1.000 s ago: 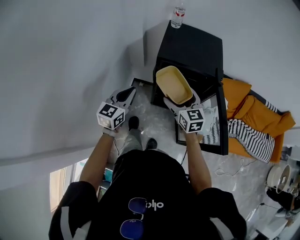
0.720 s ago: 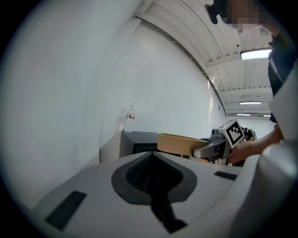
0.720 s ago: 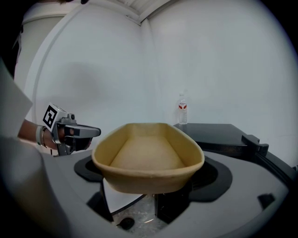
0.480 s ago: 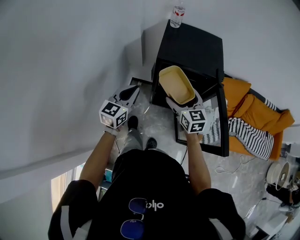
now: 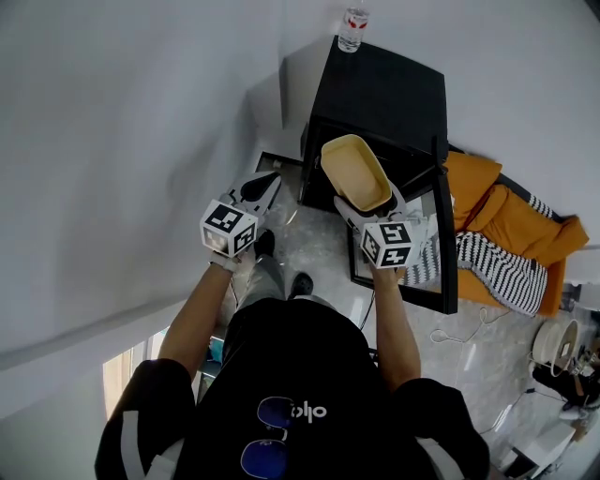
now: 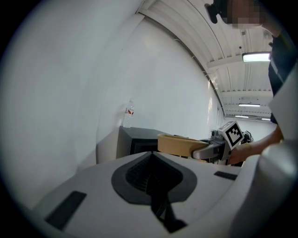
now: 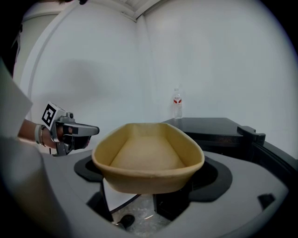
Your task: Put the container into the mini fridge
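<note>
While clamped in the fingers of the right gripper (image 5: 364, 202), the tan container (image 5: 354, 169) hung at the open front of the mini fridge (image 5: 384, 94); left gripper (image 5: 263, 183), further left: fingers clenched, empty. Bottle (image 5: 352, 28) stood on fridge top.

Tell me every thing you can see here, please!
mini fridge: one, black, in the wall corner, door open
water bottle: one, clear with red label, on the mini fridge
container: one, tan, empty, held before the mini fridge
clothes: one heap, orange and striped, floor right of the mini fridge
shoes: two, black, on the floor
right gripper: one, grey, fingers shut on the container
left gripper: one, grey, fingers shut, empty, beside the mini fridge
</note>
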`<state>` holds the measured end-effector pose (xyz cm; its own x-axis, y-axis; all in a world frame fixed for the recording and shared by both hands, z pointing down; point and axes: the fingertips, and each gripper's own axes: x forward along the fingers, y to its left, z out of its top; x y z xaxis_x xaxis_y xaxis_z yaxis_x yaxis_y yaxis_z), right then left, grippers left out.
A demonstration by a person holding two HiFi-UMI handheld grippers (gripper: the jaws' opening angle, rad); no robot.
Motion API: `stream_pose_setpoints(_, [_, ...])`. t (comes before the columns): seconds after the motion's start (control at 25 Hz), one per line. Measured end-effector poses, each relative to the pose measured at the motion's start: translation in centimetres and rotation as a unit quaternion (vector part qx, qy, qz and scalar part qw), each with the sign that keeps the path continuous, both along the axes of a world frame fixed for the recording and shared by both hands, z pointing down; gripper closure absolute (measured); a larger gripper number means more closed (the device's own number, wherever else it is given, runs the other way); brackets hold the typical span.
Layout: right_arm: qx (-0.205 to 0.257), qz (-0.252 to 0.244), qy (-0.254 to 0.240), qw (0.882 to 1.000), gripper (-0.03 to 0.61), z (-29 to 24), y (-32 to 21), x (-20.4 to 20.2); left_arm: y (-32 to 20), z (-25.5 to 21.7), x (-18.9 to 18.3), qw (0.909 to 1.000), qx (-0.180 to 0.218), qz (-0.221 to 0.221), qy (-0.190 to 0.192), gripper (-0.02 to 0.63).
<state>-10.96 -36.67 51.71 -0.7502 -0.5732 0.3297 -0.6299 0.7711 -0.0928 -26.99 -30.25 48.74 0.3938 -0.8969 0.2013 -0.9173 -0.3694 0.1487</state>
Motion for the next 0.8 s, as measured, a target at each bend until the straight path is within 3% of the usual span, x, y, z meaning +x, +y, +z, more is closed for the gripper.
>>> stream_pose_setpoints(0.8, [-0.046, 0.1, 0.021, 0.994, 0.037, 4.7, 1.5, 10.4, -4.2, 2.6, 9.1, 0.9946, -0.021, 0.101, 0.01, 0.606])
